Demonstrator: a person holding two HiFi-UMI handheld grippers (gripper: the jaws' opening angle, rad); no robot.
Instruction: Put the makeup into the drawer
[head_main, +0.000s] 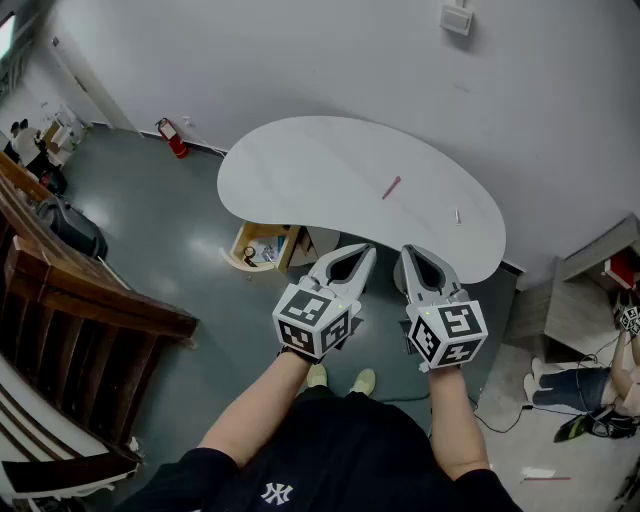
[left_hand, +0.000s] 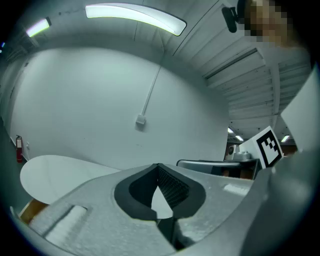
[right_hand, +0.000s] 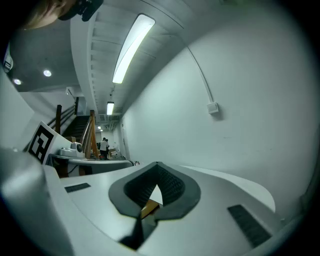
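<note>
A thin pink makeup stick lies on the white kidney-shaped table, with a small pale item near the right end. Below the table's near left edge a wooden drawer stands open with some things inside. Both grippers hover side by side just before the table's near edge, above the floor. My left gripper is shut with nothing in it, its tips meeting in the left gripper view. My right gripper is also shut and holds nothing.
A red fire extinguisher stands by the wall at the far left. A wooden stair rail runs along the left. A grey bench and a seated person's legs are at the right. A wall box hangs above the table.
</note>
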